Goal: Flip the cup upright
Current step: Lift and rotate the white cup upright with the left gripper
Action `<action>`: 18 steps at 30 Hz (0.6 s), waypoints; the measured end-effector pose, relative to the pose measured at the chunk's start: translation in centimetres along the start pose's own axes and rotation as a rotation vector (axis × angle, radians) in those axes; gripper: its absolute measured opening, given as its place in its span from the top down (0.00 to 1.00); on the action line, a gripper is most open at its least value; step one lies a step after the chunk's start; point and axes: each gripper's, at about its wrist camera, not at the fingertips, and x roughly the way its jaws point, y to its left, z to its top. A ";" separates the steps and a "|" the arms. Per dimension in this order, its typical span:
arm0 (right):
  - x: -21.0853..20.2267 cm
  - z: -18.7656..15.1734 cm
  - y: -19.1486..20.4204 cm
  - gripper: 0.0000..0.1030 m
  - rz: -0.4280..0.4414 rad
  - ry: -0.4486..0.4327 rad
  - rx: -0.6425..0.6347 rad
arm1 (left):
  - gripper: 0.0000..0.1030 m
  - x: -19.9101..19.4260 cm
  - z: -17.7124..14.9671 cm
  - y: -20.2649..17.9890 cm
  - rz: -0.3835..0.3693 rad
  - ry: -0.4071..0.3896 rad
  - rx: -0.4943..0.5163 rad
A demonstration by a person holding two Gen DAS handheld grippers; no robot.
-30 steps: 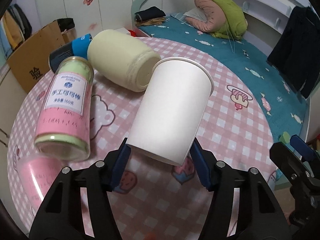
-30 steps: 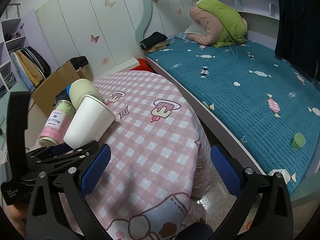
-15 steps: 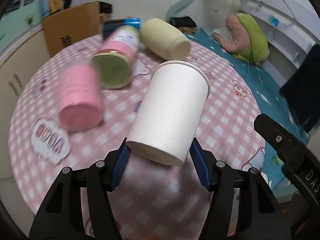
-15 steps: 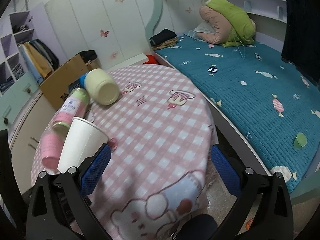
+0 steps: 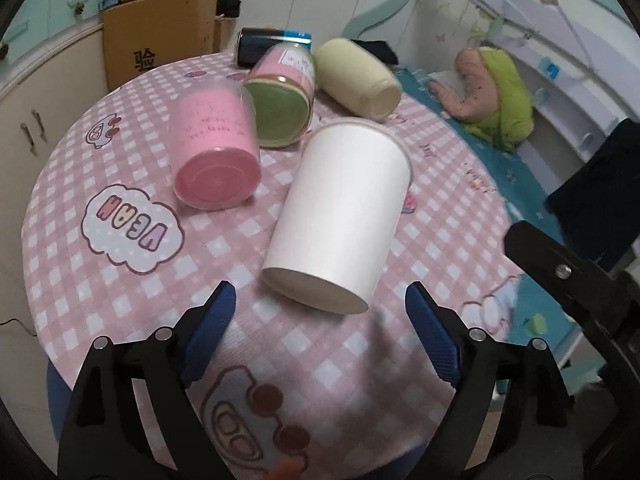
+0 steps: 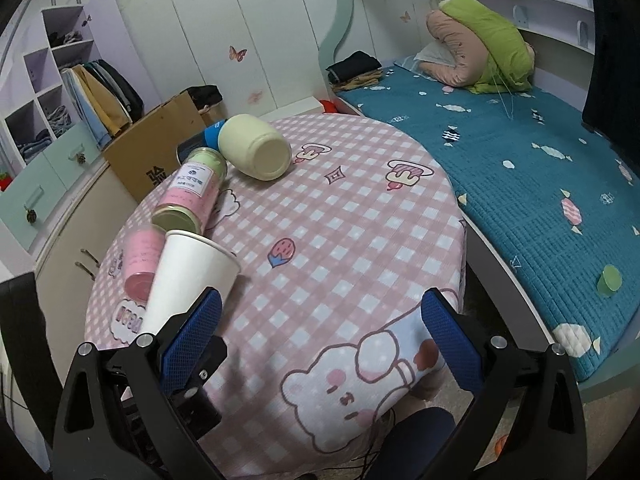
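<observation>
Left gripper [image 5: 320,320] stands with its blue pads [image 5: 210,334] spread wide, neither touching the white paper cup [image 5: 340,216] between and just ahead of them. The cup appears to stand base-down and tilted on the pink checked tablecloth [image 5: 100,280], rim toward the far side. Behind it lie a pink jar [image 5: 214,152], a green-lidded jar [image 5: 282,98], a cream container [image 5: 358,76] and a dark can [image 5: 260,46], all on their sides.

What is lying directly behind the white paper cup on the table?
Behind the white paper cup lie a green-lidded jar and a cream jar on their sides. The cup covers the tablecloth between them.
</observation>
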 end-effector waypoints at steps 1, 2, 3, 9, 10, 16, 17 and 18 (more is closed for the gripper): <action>-0.1 0.1 0.1 0.06 0.002 -0.003 0.001 | 0.12 -0.5 0.0 0.2 -0.016 0.003 0.005; -0.4 0.2 0.4 0.06 0.000 -0.009 0.001 | 0.12 -1.1 -0.1 0.5 -0.039 0.009 0.017; -0.6 0.1 0.6 0.06 0.001 -0.012 0.001 | 0.12 -1.5 -0.1 0.7 -0.052 0.010 0.026; -0.3 0.4 2.7 0.06 0.055 0.011 0.005 | 0.12 -5.3 0.3 4.4 0.011 -0.057 0.024; -0.1 0.4 3.0 0.06 0.062 0.018 0.007 | 0.11 -5.9 0.6 5.2 0.041 -0.079 0.020; 2.0 0.7 5.2 0.06 0.098 0.073 0.015 | 0.11 -6.9 2.4 8.5 0.176 -0.133 0.017; 2.6 0.8 5.7 0.06 0.108 0.088 0.018 | 0.11 -6.8 2.8 8.8 0.179 -0.133 0.016; 2.9 0.9 6.0 0.06 0.121 0.098 0.022 | 0.11 -6.7 2.9 9.3 0.184 -0.130 0.016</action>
